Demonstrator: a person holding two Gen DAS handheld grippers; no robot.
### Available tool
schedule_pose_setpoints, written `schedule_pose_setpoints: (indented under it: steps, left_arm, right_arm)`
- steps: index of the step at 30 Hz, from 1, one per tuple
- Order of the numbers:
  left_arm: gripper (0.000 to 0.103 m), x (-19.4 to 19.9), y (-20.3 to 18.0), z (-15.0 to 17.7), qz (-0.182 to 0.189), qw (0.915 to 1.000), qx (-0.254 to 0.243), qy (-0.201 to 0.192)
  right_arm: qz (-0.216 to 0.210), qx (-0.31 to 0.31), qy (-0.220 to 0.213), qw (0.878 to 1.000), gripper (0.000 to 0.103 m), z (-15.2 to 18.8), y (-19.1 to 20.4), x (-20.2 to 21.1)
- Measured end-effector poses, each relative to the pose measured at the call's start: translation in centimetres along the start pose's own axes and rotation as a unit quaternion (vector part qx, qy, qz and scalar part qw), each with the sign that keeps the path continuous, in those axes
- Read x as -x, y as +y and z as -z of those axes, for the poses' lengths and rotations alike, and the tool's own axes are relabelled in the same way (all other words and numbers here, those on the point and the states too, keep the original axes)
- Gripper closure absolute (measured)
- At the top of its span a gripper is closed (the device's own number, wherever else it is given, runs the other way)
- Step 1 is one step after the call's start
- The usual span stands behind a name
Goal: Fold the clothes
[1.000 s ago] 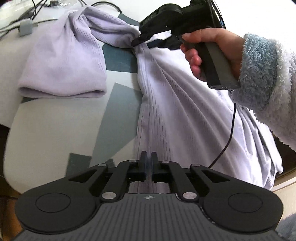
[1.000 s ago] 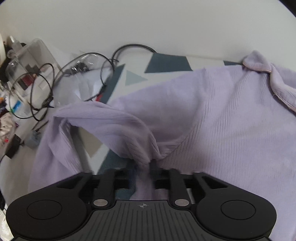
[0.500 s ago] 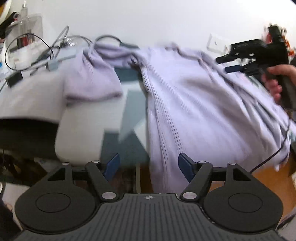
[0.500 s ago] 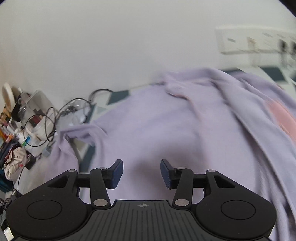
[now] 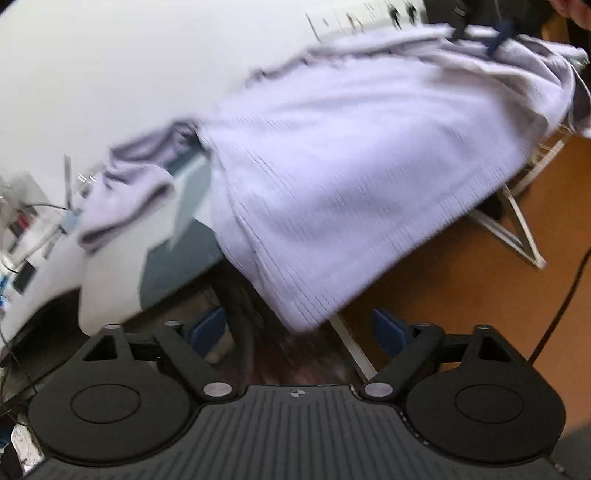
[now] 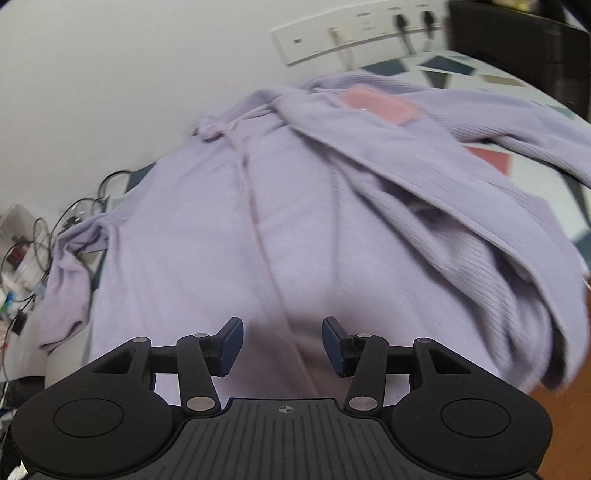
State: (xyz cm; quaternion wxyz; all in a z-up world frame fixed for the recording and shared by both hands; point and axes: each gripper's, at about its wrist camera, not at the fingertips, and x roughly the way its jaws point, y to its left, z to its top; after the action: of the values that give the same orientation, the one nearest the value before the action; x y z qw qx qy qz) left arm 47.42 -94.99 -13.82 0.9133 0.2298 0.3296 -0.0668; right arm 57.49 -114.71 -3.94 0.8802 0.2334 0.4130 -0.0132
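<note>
over the lilac sweater (image 6: 303, 229) both grippers tilt down — left (image 5: 299, 328) opening, right (image 6: 282, 343) parted, both empty.

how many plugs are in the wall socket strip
2, side by side at the right end of the wall socket strip: one plug, another plug. Others may be out of frame.

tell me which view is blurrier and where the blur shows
Left wrist view is blurrier: the lilac sweater and table edge smear with motion, only the left gripper stays sharp. Right wrist view is clearer, softening on the sweater's right folds; both bend at the edges from the fisheye.
</note>
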Motion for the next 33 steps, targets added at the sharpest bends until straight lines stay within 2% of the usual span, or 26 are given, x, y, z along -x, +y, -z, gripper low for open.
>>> schedule_pose_setpoints:
  steps: [3,5,10,14,17,19,20,22,25,26,28,30,33]
  left_arm:
    - [0.024,-0.4,0.0,0.1,-0.037,0.9991,0.022,0.005]
    - [0.024,0.0,0.2,0.0,-0.058,0.9979,0.025,-0.018]
    - [0.024,1.8,0.7,-0.4,-0.065,0.9945,-0.014,-0.081]
    - [0.024,2.7,1.3,-1.2,-0.059,0.9919,-0.032,-0.108]
    - [0.036,2.5,1.6,-1.8,-0.05,0.992,-0.04,-0.109]
    - [0.057,2.3,1.8,-2.0,-0.034,0.9931,-0.04,-0.105]
    - [0.063,2.4,1.9,-2.1,-0.023,0.9935,-0.039,-0.105]
    - [0.088,2.9,1.9,-2.2,-0.004,0.9936,-0.042,-0.105]
    - [0.092,3.7,1.6,-2.3,0.015,0.993,-0.044,-0.108]
    - [0.093,3.9,1.7,-2.3,0.019,0.9934,-0.038,-0.106]
    - [0.093,4.3,1.9,-2.5,0.025,0.994,-0.025,-0.103]
    - [0.093,4.4,2.2,-2.7,0.026,0.9948,-0.012,-0.098]
    - [0.092,4.1,2.3,-2.8,0.02,0.9961,0.001,-0.086]
  right_arm:
    - [0.017,-0.025,-0.01,1.0,0.058,1.3,-0.8,1.5]
    - [0.025,-0.033,-0.019,0.999,0.057,2.1,-1.3,2.4]
    - [0.026,-0.059,-0.022,0.998,0.054,4.4,-2.1,3.3]
    - [0.025,-0.068,-0.015,0.997,0.054,5.9,-2.1,3.0]
    - [0.025,-0.096,-0.014,0.995,0.054,6.8,-2.4,2.6]
    - [0.026,-0.118,-0.011,0.993,0.053,7.5,-2.7,2.2]
    - [0.026,-0.124,-0.008,0.992,0.053,7.8,-2.8,2.0]
    - [0.021,-0.133,-0.002,0.991,0.052,8.4,-2.9,1.6]
    - [0.009,-0.143,0.006,0.99,0.051,9.1,-3.0,1.0]
    - [0.003,-0.152,0.004,0.988,0.053,9.3,-3.0,1.0]
    - [-0.008,-0.169,0.001,0.986,0.066,9.5,-3.2,0.9]
    - [-0.017,-0.184,0.0,0.983,0.094,9.5,-3.1,1.4]
    - [-0.056,-0.208,-0.024,0.976,0.095,9.4,-3.0,3.2]
